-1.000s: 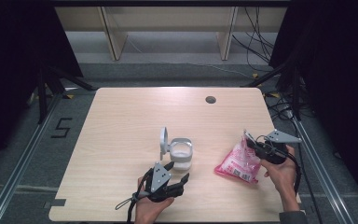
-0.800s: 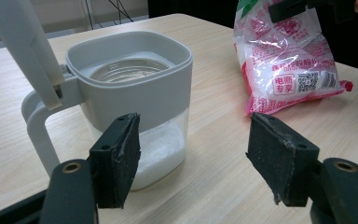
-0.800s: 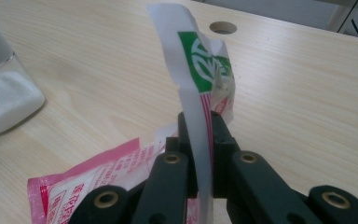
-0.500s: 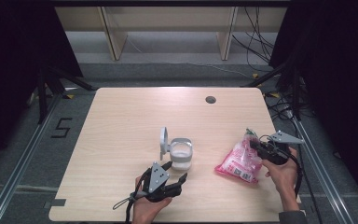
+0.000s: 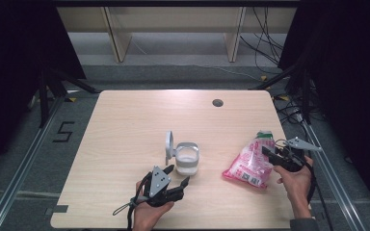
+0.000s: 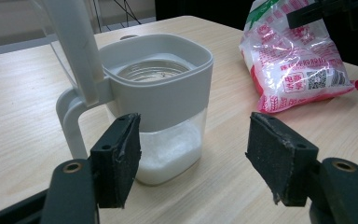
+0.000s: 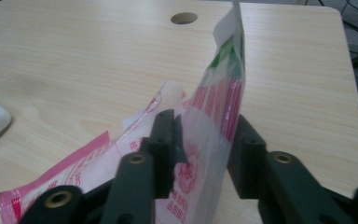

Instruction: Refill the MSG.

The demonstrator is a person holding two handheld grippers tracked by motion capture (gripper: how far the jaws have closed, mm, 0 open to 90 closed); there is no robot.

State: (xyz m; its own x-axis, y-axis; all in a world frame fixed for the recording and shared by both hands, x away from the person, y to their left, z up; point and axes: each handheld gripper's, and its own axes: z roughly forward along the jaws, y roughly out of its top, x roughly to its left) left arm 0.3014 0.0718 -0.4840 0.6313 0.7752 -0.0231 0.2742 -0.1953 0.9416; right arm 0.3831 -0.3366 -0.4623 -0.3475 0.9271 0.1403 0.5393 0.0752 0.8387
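Observation:
A pink and white bag of white grains (image 5: 248, 166) lies on the table at the right, its green-edged top standing up. My right gripper (image 5: 266, 151) is at that top edge. Its jaws have just been opening, and in the right gripper view (image 7: 203, 135) the bag's top (image 7: 219, 93) stands loosely in the gap between them. A grey-rimmed clear container (image 5: 187, 159) with white grains in its bottom stands mid-table, its lid (image 5: 168, 147) flipped up. My left gripper (image 5: 178, 174) is open just in front of the container (image 6: 163, 88), with the pads (image 6: 121, 154) apart from it.
A round cable hole (image 5: 217, 102) sits in the tabletop near the far edge. Bare wood stretches across the left and far halves of the table (image 5: 125, 125). The bag lies close to the table's right edge, with cables and stands on the floor beyond.
The right gripper's jaws have parted around the bag's top edge. Both hands and the container stay where they were.

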